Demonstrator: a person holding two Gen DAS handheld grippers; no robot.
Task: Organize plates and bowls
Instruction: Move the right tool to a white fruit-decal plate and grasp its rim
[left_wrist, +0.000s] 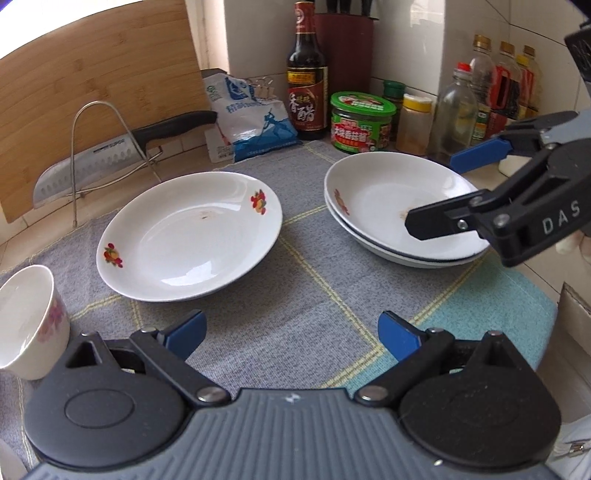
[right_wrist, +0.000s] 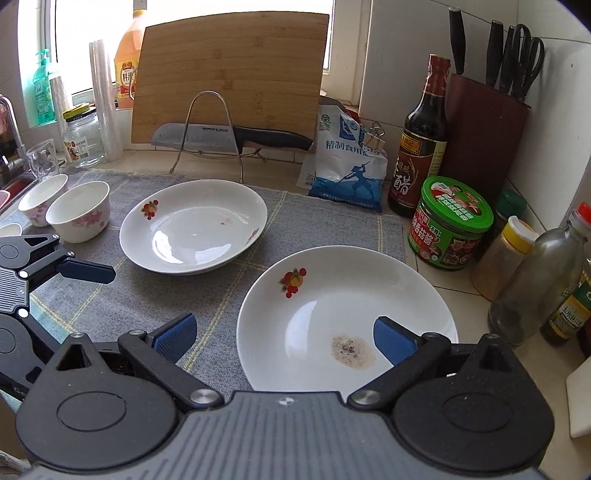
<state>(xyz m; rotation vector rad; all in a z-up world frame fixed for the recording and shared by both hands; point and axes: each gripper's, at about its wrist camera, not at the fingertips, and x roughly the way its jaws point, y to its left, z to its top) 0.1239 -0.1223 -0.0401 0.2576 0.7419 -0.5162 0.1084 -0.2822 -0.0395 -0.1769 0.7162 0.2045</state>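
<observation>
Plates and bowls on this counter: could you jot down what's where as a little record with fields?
Stacked plates: right side of the grey mat; soiled top plate
Single plate: mat centre
Bowls: two floral ones at left
Left gripper: open, holding nothing
Right gripper: open, above the stack's near rim
Behind: cleaver in a wire rack, cutting board

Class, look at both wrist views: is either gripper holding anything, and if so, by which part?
Nothing is held. The left gripper and the right gripper are both open and empty; the right hangs over the stacked plates.
</observation>
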